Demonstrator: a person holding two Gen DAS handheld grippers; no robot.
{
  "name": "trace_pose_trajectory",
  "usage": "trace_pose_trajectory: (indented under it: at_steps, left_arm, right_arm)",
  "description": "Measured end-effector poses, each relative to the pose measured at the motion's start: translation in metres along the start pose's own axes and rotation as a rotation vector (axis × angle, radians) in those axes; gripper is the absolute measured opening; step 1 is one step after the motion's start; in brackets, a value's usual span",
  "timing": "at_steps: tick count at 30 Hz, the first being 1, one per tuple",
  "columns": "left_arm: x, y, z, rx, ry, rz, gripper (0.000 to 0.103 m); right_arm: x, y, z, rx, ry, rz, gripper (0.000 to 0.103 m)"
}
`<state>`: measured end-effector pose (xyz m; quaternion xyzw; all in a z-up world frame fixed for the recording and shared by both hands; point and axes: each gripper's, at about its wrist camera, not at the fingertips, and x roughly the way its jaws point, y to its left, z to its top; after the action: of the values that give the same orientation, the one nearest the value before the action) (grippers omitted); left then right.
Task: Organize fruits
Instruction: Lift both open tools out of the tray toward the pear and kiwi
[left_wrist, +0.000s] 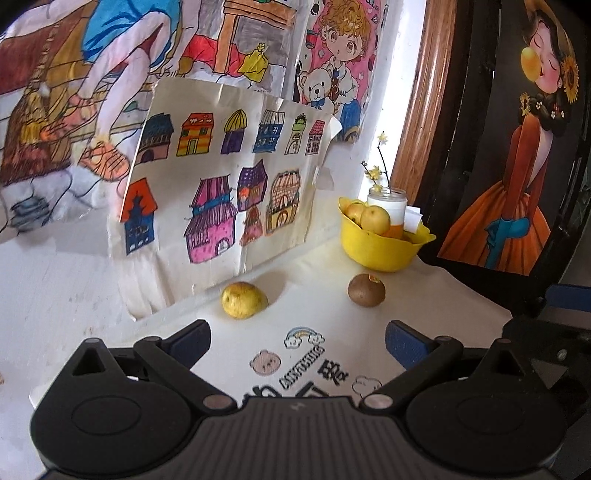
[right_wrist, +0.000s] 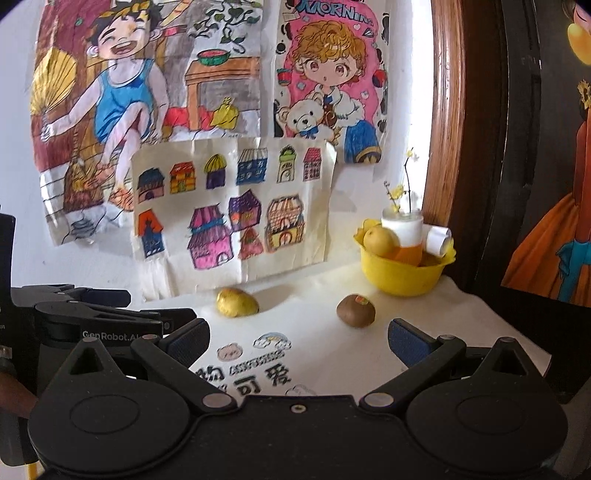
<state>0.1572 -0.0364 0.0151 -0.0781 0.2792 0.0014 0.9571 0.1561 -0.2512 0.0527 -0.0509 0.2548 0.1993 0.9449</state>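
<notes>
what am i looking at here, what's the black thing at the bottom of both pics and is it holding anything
The black thing is a handheld gripper, a two-finger clamp; a person holds one in each hand. Each picture comes from a camera mounted on one gripper, looking forward along its blue-padded fingers. The first shows the left gripper, the second the right gripper, with the left one visible beside it. Both are open and hold nothing. On the white table lie a yellow pear and a brown kiwi, apart from each other. Behind them a yellow bowl already holds fruit and a jar with a flower twig. Children's drawings cover the wall.
</notes>
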Motion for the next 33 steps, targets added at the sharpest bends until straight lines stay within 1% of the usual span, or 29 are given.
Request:
trace_pose_trajectory:
  at_steps: [9,15,19,22,28,33]
  left_arm:
    - [0.039,0.006,0.019,0.008,0.004,0.02,0.102]
    - [0.075,0.017,0.021,0.001,0.032,0.043,0.102]
    - [0.105,0.027,0.021,0.007,0.063,0.059,0.102]
    - [0.131,0.034,0.02,0.039,0.081,0.078,0.102]
    - [0.182,0.051,0.018,0.021,0.135,0.074,0.102]
    - [0.215,0.057,0.015,0.039,0.16,0.077,0.102]
  right_arm:
    - [0.035,-0.017,0.021,-0.013,-0.001,0.0,0.102]
    - [0.071,-0.027,0.025,-0.008,0.032,0.009,0.102]
    - [0.101,-0.033,0.025,0.003,0.063,0.023,0.102]
    - [0.125,-0.036,0.025,0.011,0.083,0.043,0.102]
    - [0.174,-0.043,0.025,0.024,0.135,0.072,0.102]
    - [0.207,-0.048,0.025,0.029,0.174,0.083,0.102]
